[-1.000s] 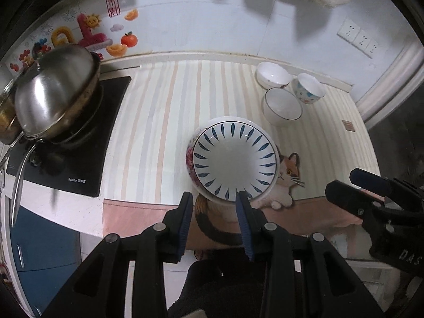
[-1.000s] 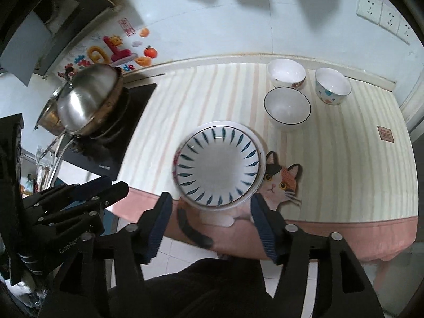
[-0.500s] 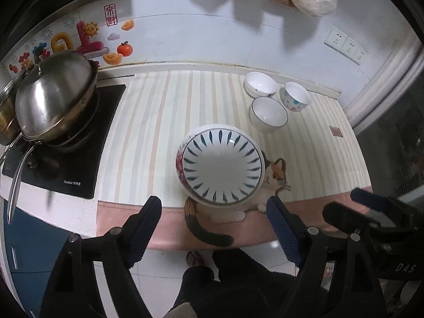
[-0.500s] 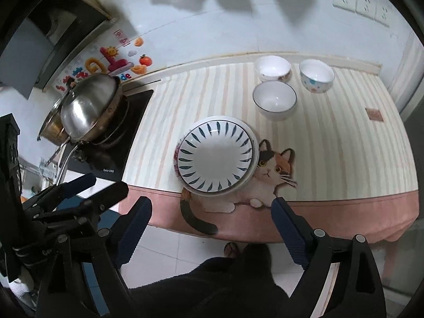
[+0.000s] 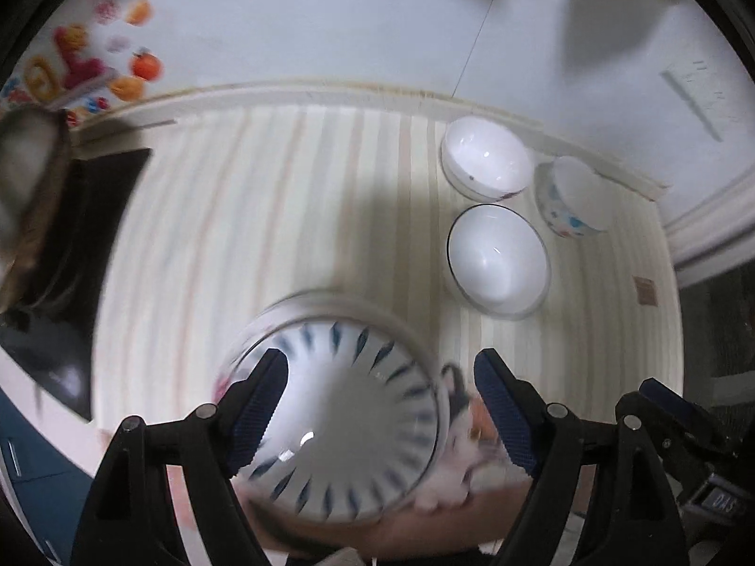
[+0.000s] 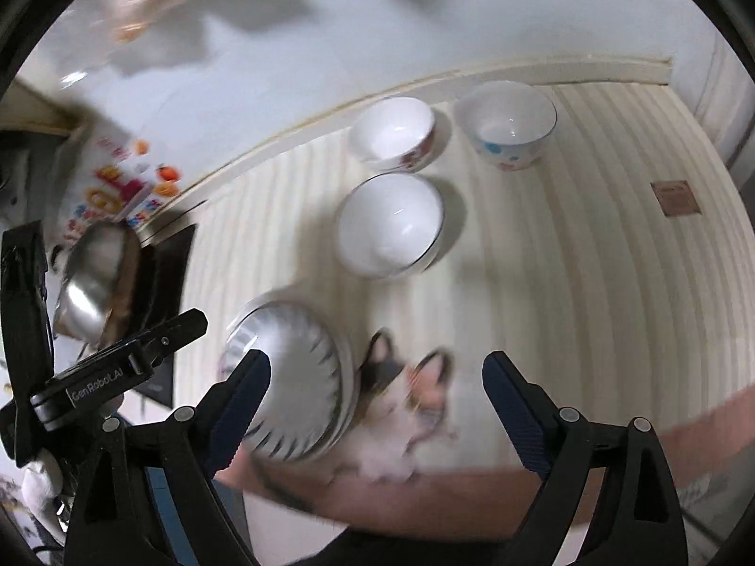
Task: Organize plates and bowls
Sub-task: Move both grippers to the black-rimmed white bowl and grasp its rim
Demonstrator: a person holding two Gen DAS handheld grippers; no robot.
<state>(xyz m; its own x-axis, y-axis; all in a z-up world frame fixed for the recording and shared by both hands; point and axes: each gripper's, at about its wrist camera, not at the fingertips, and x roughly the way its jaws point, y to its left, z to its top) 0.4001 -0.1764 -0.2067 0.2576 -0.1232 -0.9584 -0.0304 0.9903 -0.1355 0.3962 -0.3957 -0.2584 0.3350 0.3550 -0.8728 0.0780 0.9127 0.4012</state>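
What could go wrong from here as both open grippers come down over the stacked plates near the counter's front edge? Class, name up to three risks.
1. The stacked plates sit close to the counter's front edge; a nudge from the left gripper could push them off.
2. Both views are blurred, suggesting speed; the open right gripper may strike a rim hard.
3. The three bowls sit close together; reaching for one could knock its neighbours.

Striped counter bare between wok and bowls
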